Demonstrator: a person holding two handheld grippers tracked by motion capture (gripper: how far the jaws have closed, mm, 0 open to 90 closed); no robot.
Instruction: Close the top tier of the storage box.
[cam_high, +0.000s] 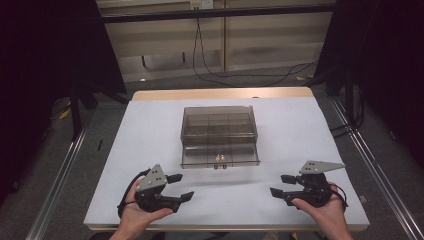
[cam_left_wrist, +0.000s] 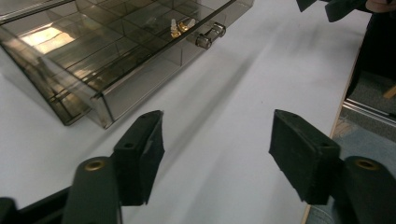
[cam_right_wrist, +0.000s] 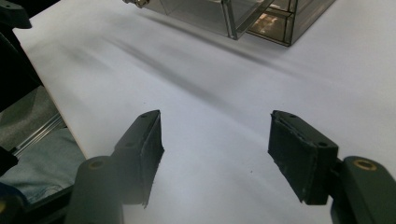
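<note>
A smoked-plastic compartment box sits at the middle of a white-covered table, its shallow drawer drawn out toward the person's side. Inside the drawer, just behind its front wall and near the centre, lie small brass-coloured parts; the left gripper view shows them close behind a clear knob on the drawer front.

On the near side of the box, well apart from it, two hand-held grippers flank the drawer — the left gripper to the box's near left, the right gripper to its near right. Each points inward, toward the bare table in front of the drawer, and each rides in a hand that comes in from the table's near edge; the other hand grips from below.

Both sets of jaws stand apart with nothing between them. In the left gripper view the black pads frame bare white table short of the box's corner; in the right gripper view the pads likewise frame bare tabletop — the box's drawer corner lies well beyond them.
</note>
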